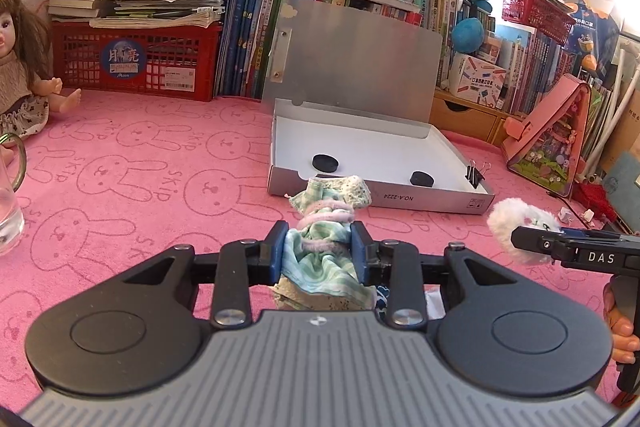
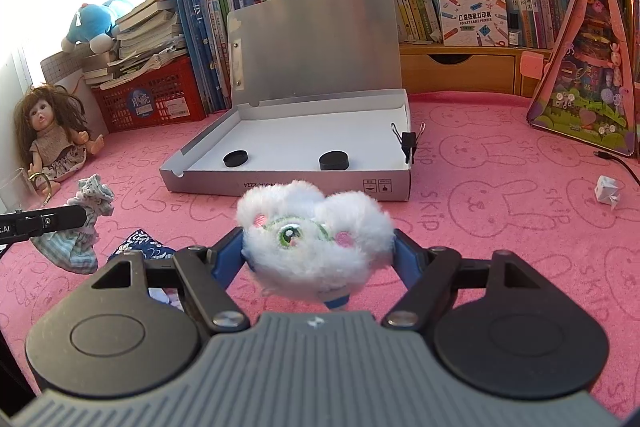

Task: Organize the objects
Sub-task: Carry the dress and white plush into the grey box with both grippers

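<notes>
The left gripper (image 1: pixel 320 247) has its jaws drawn in tight on a bundle of doll clothes (image 1: pixel 326 227): soft green-and-white checked cloth with lace edging and a pink fuzzy band wound round it. The bundle hangs clear of the pink rabbit-print tabletop (image 1: pixel 140 179).

The right gripper (image 2: pixel 318 251) has its jaws spread fairly wide and pressed against both sides of a fluffy white plush toy (image 2: pixel 316 235), a round thing with a stitched green eye and pink cheeks, also lifted off the cloth.

At twelve o'clock from both grippers sits a shallow white box (image 2: pixel 280 183) with its lid (image 2: pixel 316 43) standing up behind. Inside lie two black discs (image 2: pixel 236 159) (image 2: pixel 334 160), and a black binder clip (image 2: pixel 409 142) grips the right wall.

At ten o'clock a doll (image 2: pixel 52 139) leans by a red crate (image 2: pixel 156 103) stacked with books. At two o'clock stands a pink triangular playset (image 2: pixel 588 75), and at three o'clock a small folded paper scrap (image 2: pixel 607 189). A blue patterned cloth (image 2: pixel 140 245) lies beside the right gripper at nine o'clock.
</notes>
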### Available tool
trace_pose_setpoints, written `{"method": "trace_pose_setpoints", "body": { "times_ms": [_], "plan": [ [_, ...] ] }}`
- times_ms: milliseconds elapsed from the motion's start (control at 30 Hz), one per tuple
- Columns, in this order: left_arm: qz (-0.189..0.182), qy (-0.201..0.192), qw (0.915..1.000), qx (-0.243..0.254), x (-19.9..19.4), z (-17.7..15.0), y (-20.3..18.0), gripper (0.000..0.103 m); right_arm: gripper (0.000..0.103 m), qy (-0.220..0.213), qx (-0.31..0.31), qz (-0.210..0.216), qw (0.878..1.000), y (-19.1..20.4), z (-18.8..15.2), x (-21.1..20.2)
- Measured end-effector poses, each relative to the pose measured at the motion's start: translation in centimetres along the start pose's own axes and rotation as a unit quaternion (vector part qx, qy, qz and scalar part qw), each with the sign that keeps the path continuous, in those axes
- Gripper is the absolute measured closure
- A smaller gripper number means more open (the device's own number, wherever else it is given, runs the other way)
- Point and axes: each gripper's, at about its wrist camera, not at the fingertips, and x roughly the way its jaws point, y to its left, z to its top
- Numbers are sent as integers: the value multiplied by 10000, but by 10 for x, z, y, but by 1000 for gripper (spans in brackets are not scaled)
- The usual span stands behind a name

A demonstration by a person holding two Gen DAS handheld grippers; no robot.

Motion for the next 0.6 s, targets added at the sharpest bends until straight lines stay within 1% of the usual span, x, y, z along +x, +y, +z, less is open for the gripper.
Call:
{"method": "trace_pose_setpoints", "body": {
  "times_ms": [67, 300, 600],
  "plan": [
    [60, -24, 9999, 94, 8, 9, -5, 65, 27, -48, -4, -51, 10000, -2, 6, 2],
    [117, -108, 9998, 132, 39, 38, -18, 65, 27, -171, 159, -190, 9995, -10, 27, 16],
    [294, -206, 9989, 297, 79, 63, -34, 65, 27, -209, 66, -363, 9991, -9, 44, 39]
  ]
}}
